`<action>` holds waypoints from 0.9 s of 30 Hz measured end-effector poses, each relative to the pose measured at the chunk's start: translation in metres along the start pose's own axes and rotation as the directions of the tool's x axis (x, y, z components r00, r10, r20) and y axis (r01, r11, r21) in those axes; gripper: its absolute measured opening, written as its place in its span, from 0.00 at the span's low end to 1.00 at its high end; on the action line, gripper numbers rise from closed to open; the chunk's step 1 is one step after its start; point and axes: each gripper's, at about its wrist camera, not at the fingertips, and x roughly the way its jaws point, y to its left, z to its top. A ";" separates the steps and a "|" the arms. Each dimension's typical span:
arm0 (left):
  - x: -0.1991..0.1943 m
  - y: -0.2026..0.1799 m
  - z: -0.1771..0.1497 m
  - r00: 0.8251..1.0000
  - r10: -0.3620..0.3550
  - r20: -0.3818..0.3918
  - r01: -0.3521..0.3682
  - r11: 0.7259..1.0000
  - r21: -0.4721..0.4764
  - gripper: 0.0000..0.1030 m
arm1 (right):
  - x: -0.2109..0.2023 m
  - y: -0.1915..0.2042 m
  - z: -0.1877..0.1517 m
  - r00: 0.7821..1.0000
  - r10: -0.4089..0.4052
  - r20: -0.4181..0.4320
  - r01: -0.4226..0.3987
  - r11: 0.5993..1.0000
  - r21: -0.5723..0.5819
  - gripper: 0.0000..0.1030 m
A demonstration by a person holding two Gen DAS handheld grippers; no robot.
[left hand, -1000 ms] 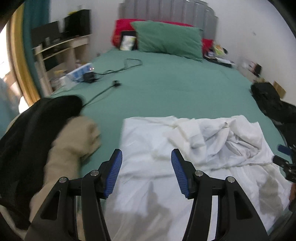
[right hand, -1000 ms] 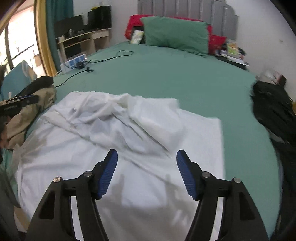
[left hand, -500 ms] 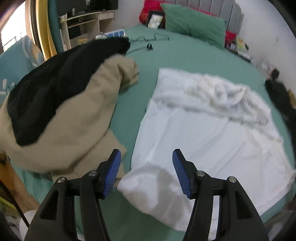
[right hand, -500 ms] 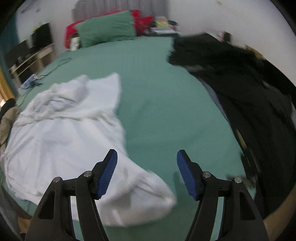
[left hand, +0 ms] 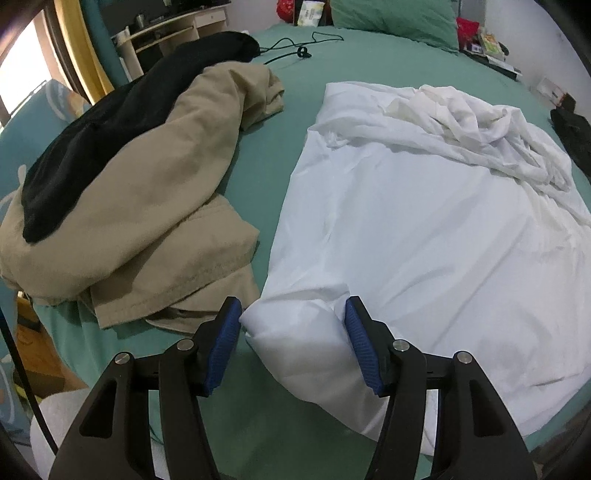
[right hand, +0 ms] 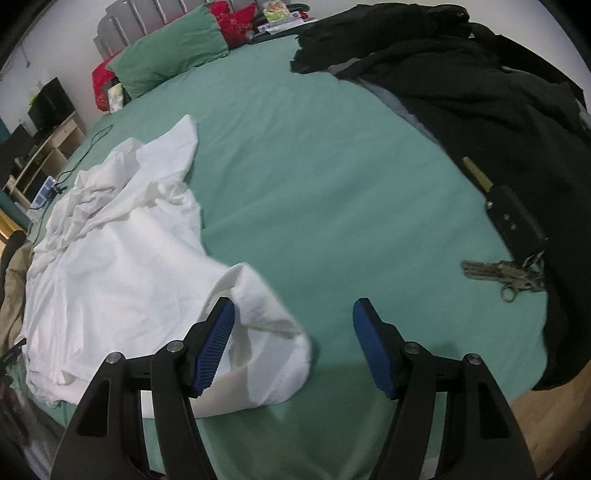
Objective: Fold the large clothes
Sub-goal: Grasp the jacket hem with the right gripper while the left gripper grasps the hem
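Observation:
A large white garment (left hand: 424,206) lies spread on the green bed (left hand: 295,85), bunched at its far end. My left gripper (left hand: 291,343) is open, its blue pads on either side of the garment's near left corner, which hangs over the bed edge. In the right wrist view the same white garment (right hand: 122,251) lies to the left. My right gripper (right hand: 293,343) is open over the garment's near right corner; the left pad is over the cloth, the right pad over bare sheet.
A beige garment (left hand: 147,177) with a black one (left hand: 110,122) on top lies left of the white one. Black clothes (right hand: 498,110), a key fob and keys (right hand: 506,275) lie at the right. Pillows (right hand: 170,48), cables (left hand: 295,48) and a shelf (left hand: 166,33) are beyond.
Both grippers dropped from above the garment's middle to its near corners at the bed edge, left one leftward, right one rightward. Both stayed open.

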 end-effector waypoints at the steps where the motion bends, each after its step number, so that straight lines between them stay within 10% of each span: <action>1: -0.001 0.000 -0.001 1.000 -0.002 -0.004 0.002 1.000 -0.001 0.59 | 0.000 0.004 -0.002 1.000 0.016 -0.004 -0.016 1.000 -0.017 0.28; 3: -0.003 0.002 -0.004 1.000 -0.016 -0.004 0.016 1.000 0.001 0.59 | -0.001 0.014 -0.008 1.000 0.014 -0.024 -0.015 0.999 -0.049 0.27; 7: -0.008 0.007 -0.006 0.997 -0.081 -0.008 0.080 0.997 -0.022 0.20 | -0.018 0.012 -0.018 0.998 0.046 -0.048 -0.046 0.999 -0.002 0.28; 10: -0.023 0.020 -0.007 0.996 -0.086 0.014 0.087 0.994 -0.064 0.11 | -0.043 0.008 -0.015 0.998 0.052 0.024 -0.052 0.999 0.007 0.38; 13: -0.040 0.030 -0.007 0.996 -0.064 0.063 0.067 0.996 -0.061 0.07 | -0.054 0.008 0.003 0.989 0.111 0.095 -0.110 0.994 -0.010 0.62; 19: -0.052 0.046 -0.005 0.996 -0.052 0.079 0.057 0.997 -0.059 0.05 | -0.002 0.000 0.044 0.989 0.147 -0.007 -0.146 0.986 0.077 0.65; 27: -0.052 0.056 -0.015 0.995 -0.071 0.073 0.076 0.994 -0.076 0.05 | 0.016 0.030 -0.001 0.992 0.005 -0.125 -0.021 0.993 -0.120 0.65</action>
